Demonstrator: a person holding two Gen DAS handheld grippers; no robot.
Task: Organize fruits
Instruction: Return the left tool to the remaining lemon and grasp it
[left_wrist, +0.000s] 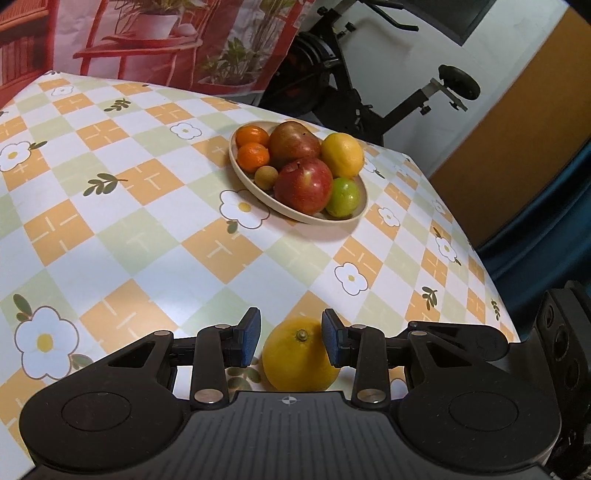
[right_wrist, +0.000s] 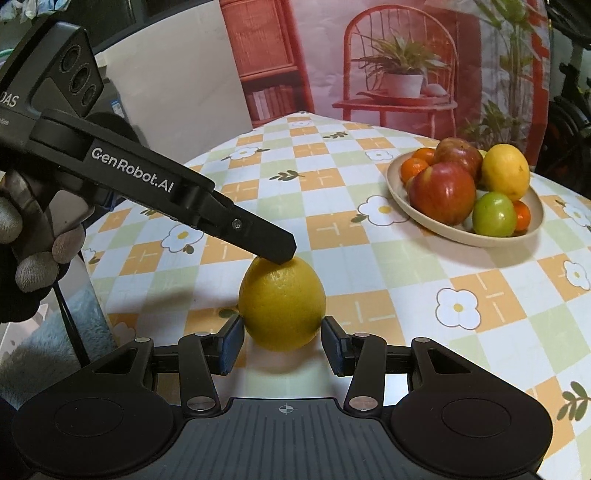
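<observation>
- Honestly, your loose orange (left_wrist: 301, 355) is the 1 fruit not in the bowl (left_wrist: 255, 184); it sits on the checked tablecloth (left_wrist: 110, 229) near the front edge, well apart from the bowl.
- Both tongs are apart right now. The left gripper (left_wrist: 291, 338) has a blue pad either side of the orange with a gap showing on each side, and from the right wrist view its tip sits over the top of the fruit; touching or just above, I can't tell.
- The right gripper (right_wrist: 282, 341) straddles it low down, the left pad just about at the skin, the right pad clearly off it.
- Handling guess: round, firm, fairly heavy for its size, with a pebbly rind that should give the pads some bite. It'll roll if you nudge it 1-sided, so close evenly across the widest part, not up near the stem nub.
- You've got 2 tools crowding 1 fruit, so I'd pull 1 back before closing.
- The bowl is already stacked: 2 red apples (left_wrist: 303, 185), a yellow lemon (left_wrist: 342, 155), a green fruit (left_wrist: 344, 196), 2 mandarins (left_wrist: 253, 157) and a small brown fruit (left_wrist: 266, 176). Free room looks tight, and a dropped orange could knock something out.
- Nothing stands on the cloth between the orange and the bowl.
</observation>
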